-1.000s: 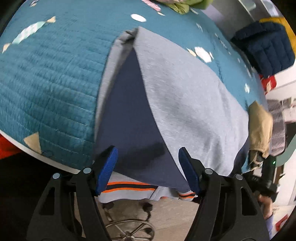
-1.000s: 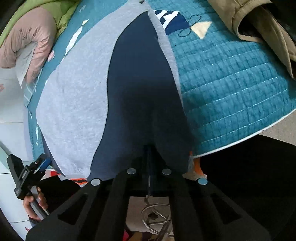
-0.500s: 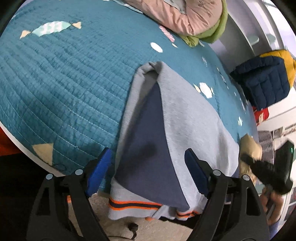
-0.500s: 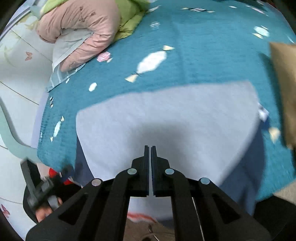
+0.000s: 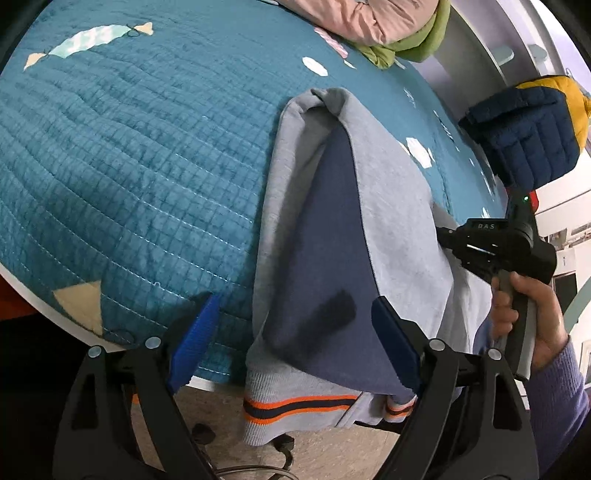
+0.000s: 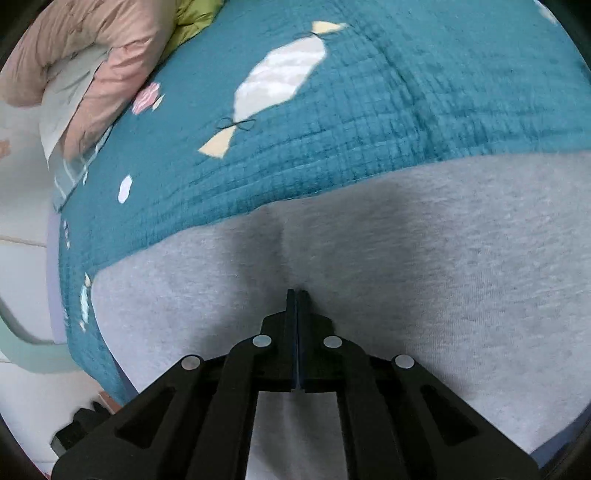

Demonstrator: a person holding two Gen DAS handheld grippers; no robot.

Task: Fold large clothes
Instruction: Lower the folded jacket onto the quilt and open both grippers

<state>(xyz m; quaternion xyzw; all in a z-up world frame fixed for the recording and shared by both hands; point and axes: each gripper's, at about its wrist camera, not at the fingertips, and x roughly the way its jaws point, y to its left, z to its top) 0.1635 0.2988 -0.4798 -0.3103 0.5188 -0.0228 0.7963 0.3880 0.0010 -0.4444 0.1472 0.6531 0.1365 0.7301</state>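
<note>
A grey and navy sweatshirt [image 5: 391, 206] lies folded on the teal quilted bed [image 5: 129, 166], its orange-striped hem [image 5: 295, 406] hanging over the near edge. My left gripper [image 5: 291, 343] is open and empty, its blue pads on either side of the navy panel near the hem. My right gripper [image 6: 295, 295] is shut, its tips pressed onto the grey fabric [image 6: 424, 258]; whether it pinches cloth I cannot tell. It also shows in the left wrist view [image 5: 495, 247], at the sweatshirt's right edge.
A pink and green jacket [image 5: 373, 22] lies at the far side of the bed, also in the right wrist view [image 6: 74, 62]. A navy and yellow puffer jacket [image 5: 532, 122] sits at the right. Floor and chair base lie below the bed edge [image 5: 236, 450].
The right gripper let go of the navy sleeve and moved over onto the grey body, closer to the fabric. The left gripper pulled back slightly and stayed open.
</note>
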